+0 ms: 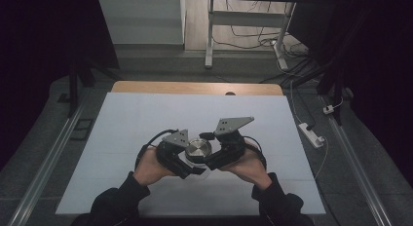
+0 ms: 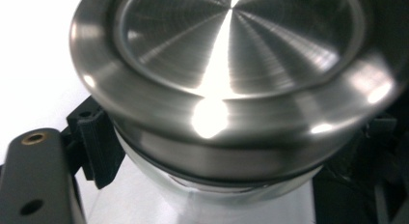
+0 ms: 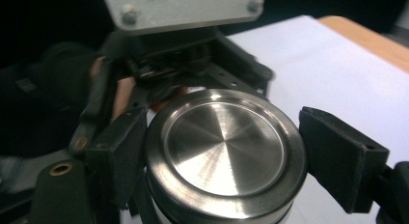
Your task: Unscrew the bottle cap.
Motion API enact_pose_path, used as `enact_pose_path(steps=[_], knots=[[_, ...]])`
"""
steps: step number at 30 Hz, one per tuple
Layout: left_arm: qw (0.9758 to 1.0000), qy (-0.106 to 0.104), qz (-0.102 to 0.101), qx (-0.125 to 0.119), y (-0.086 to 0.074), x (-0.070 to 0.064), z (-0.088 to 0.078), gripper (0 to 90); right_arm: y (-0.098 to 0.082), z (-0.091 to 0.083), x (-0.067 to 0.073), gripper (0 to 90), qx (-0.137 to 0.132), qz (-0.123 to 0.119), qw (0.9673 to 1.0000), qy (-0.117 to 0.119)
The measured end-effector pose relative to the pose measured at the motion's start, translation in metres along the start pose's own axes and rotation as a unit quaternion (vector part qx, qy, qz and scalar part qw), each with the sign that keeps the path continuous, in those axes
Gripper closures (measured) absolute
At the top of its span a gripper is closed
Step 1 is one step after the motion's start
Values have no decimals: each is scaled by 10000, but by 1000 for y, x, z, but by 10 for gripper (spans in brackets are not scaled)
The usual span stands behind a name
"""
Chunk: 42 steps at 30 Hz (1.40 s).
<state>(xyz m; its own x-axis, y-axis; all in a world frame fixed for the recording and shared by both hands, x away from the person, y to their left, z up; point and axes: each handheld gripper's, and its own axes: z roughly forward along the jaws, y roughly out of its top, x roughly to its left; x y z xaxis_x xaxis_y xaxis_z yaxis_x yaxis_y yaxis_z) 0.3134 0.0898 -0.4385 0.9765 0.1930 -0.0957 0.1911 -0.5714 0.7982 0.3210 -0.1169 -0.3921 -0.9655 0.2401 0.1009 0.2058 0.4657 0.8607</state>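
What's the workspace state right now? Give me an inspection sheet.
Surface: white sheet over a wooden table, bare around the work.
Job's things: clear jar with a brushed steel lid, held between both grippers near the front edge.
Clutter: nothing seen.
Grippers: left gripper shut on the jar body below the lid; right gripper shut on the lid's rim.
Cables: gripper cable loops beside the left hand; loose floor cables and a power strip lie right of the table.
Surroundings: dark room, white desk frame behind, floor rail on the left.
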Motion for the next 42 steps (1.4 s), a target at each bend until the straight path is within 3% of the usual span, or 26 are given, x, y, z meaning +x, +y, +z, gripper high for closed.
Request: enact_pose_path(steps=[3,4,7,8,11,13,15,18,21,23,24,25,27,29,30,32,34,35,36,37,38,39,40,41,42], knots=[[9991,-348,245,59,0,-3,1,159,-2,-3,-4,197,-8,-138,9984,552],[9985,-443,320,88,0,-5,2,159,-3,-4,-5,197,35,-205,9965,808],[9981,-425,422,146,1,-8,6,159,-6,-5,-7,171,130,-335,9930,1128],[9984,-372,397,153,2,-8,7,159,-7,-5,-8,95,175,-224,9935,1102],[9997,-34,198,170,1,-4,5,159,-5,-9,-12,11,148,-90,9980,609],[9991,357,38,244,0,-1,4,159,-2,-14,-14,3,109,103,9997,193],[9969,717,-150,295,0,1,5,159,-1,-14,-11,4,181,181,9995,-202],[9940,994,-325,322,1,-1,8,159,1,-7,-4,51,192,275,9977,-585],[9923,1128,-352,378,2,-3,10,159,2,5,4,106,265,248,9952,-909],[9927,1096,-345,376,3,-3,10,159,1,9,7,195,270,145,9946,-988],[9934,1039,-320,374,3,-3,9,159,1,9,7,195,270,145,9946,-988],[9940,987,-313,353,3,-3,9,159,1,9,9,196,293,104,9949,-955],[9979,566,-195,240,2,-1,6,159,1,7,8,198,331,75,9964,-779],[9997,181,-48,140,0,0,3,159,1,4,7,198,294,-15,9984,-490],[10000,-25,32,76,-1,-1,2,159,1,2,5,199,263,-77,9994,-217],[9988,-453,175,-17,-1,-1,1,159,0,-2,3,199,206,-175,9994,226],[9962,-796,341,-89,-1,-3,2,159,-2,-6,0,199,117,-333,9961,812],[9948,-928,414,-107,-1,-5,2,159,-3,-7,0,198,85,-394,9942,995],[9951,-907,384,-121,0,-5,3,159,-4,-8,-2,196,31,-393,9918,1215],[9951,-907,384,-121,0,-5,3,159,-5,-8,-4,182,18,-350,9913,1268],[9976,-606,339,-59,2,-6,3,158,-5,-9,-4,125,-13,-292,9926,1182],[9986,-440,285,-7,3,-5,2,159,-4,-10,-5,79,-59,-241,9943,1033],[9997,-86,188,88,3,-5,1,159,-3,-12,-6,66,-85,-175,9958,900],[9998,84,132,134,3,-4,0,159,-1,-16,-7,54,-70,-63,9980,629],[9998,84,132,134,3,-4,0,159,0,-17,-7,35,-48,-33,9991,421]])
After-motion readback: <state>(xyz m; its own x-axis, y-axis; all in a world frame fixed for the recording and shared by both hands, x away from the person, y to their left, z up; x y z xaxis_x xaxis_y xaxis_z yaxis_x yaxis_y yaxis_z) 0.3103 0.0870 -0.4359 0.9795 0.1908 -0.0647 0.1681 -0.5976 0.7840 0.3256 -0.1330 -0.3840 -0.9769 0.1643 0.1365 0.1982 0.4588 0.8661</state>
